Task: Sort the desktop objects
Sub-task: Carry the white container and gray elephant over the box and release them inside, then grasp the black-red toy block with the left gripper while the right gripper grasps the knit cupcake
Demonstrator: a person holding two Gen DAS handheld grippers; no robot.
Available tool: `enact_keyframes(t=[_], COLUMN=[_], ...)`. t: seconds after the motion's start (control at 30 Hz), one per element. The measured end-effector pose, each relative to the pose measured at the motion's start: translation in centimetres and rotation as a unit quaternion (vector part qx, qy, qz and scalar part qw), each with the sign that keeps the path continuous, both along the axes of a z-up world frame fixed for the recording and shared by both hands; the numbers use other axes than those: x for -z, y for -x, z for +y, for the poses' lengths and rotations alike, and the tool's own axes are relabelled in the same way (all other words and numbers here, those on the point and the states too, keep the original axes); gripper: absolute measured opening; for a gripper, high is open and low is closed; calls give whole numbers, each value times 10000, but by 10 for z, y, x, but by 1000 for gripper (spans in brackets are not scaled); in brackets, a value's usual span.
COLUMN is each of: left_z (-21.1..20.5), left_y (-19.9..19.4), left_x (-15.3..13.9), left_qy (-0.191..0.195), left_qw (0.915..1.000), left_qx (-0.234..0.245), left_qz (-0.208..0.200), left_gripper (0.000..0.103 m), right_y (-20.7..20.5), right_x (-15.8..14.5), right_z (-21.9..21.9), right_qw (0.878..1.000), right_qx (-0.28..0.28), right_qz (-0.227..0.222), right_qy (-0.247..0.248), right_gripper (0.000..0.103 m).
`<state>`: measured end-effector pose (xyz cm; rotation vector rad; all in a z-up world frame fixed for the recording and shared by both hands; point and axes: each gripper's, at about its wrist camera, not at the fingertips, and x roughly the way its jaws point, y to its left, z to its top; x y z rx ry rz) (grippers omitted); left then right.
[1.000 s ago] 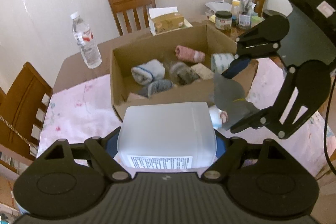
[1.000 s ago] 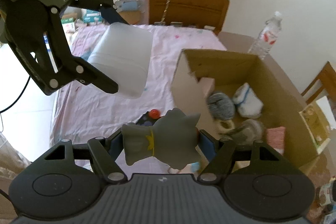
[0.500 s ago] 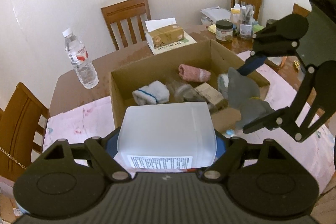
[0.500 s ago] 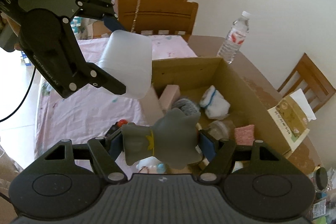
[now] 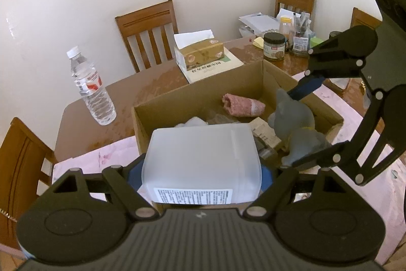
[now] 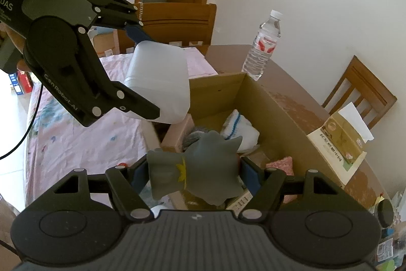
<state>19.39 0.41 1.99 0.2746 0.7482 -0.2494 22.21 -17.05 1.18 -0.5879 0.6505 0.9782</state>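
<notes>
Clearly the translucent plastic container [image 5: 201, 159] looks light, stiff and a little slippery, so flat sides are the best place to hold it, while the grey rubber toy [image 6: 196, 169] seems soft and squeezable. Both hang above the cardboard box [image 5: 203, 90] on the desk [image 5: 83, 116]. The left tongs [image 5: 201, 175] stand wide and clamp the container's sides; the right tongs [image 6: 194, 173], about half open, pinch the toy.

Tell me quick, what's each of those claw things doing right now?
Left gripper: shut on the white jug.
Right gripper: shut on the grey toy.
</notes>
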Motion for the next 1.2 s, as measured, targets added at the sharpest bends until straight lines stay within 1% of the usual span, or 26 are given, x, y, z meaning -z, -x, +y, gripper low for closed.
enact_keyframes(t=[0.3,0.33,0.43,0.57,0.8,0.87,0.93,1.0,1.07,1.2], left_z=[8,9,10,14,13,11,6,-1,-6,-17], left_y=[-37,-41,-50,-52,-28,-15,-3,11,24,47], left_x=[17,19,25,28,16,12,9,7,6,6], left_qy=[84,89,38,49,77,98,38,-103,-214,-252], left_qw=[9998,9997,9998,9998,9999,9999,10000,9999,9997,9997], left_qx=[164,187,91,8,-70,-41,-84,-44,-71,-3], left_qz=[103,104,143,188,108,57,16,15,-27,26], left_gripper=[83,85,86,86,87,90,90,90,90,90], right_y=[-24,-27,-34,-39,-31,-28,-20,-11,-1,24], right_x=[7,7,9,10,13,14,13,11,11,15], right_z=[10,11,13,13,10,9,6,0,-6,-16], right_qw=[9997,9995,9990,9984,9974,9972,9965,9956,9942,9925], right_qx=[236,270,397,489,580,635,726,804,906,1097], right_qz=[118,137,208,283,407,396,391,418,455,324], right_qy=[12,1,-43,-63,-99,-83,-126,-247,-355,-433], right_gripper=[78,78,82,82,84,84,84,86,90,90])
